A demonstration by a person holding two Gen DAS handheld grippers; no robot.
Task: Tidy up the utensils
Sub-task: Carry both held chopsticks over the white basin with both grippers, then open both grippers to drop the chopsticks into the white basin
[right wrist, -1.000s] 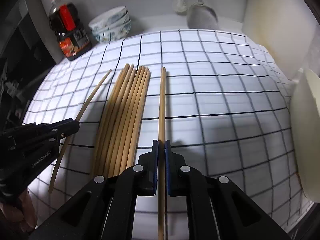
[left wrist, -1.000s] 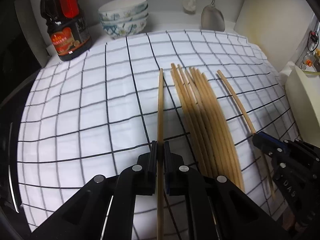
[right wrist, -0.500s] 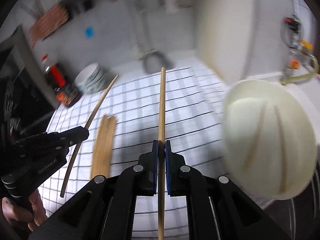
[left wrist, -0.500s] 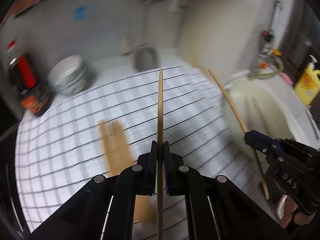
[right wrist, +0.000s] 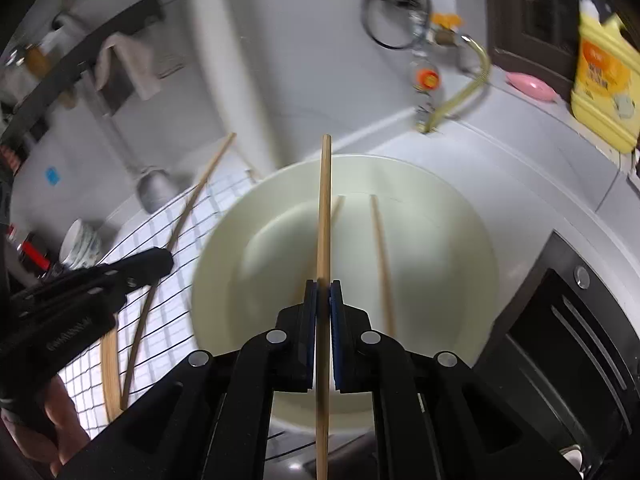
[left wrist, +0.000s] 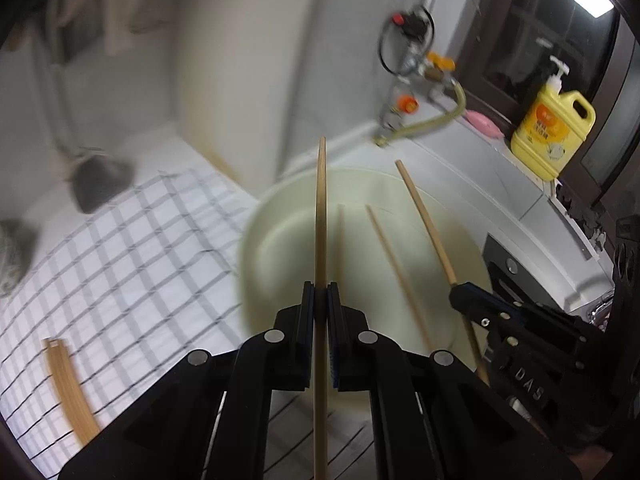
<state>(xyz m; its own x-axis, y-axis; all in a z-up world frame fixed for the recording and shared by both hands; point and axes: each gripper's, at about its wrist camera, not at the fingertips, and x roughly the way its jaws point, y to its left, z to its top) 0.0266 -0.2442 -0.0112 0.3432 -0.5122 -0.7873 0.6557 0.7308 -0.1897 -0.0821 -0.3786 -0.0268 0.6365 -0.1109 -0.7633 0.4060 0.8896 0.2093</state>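
My left gripper (left wrist: 320,296) is shut on a wooden chopstick (left wrist: 321,208) that points out over a cream basin (left wrist: 280,216). My right gripper (right wrist: 323,292) is shut on another chopstick (right wrist: 325,200), held above the same basin (right wrist: 460,240). Two chopsticks (right wrist: 382,256) lie inside the basin. In the left wrist view the right gripper (left wrist: 472,300) shows at lower right with its chopstick (left wrist: 424,216). In the right wrist view the left gripper (right wrist: 156,260) shows at left with its chopstick (right wrist: 188,208). A bundle of chopsticks (left wrist: 68,388) lies on the checked cloth (left wrist: 120,248).
A yellow soap bottle (left wrist: 552,128) and a pink soap dish (left wrist: 484,124) stand on the counter by the tap hose (left wrist: 432,120). A metal ladle (right wrist: 156,188), stacked bowls (right wrist: 80,240) and a sauce bottle (right wrist: 28,252) stand at the back left. A dark appliance (right wrist: 580,340) is on the right.
Both grippers lifted their chopsticks off the checked cloth and swung right, over the cream basin. The bundle stays on the cloth, now far left.
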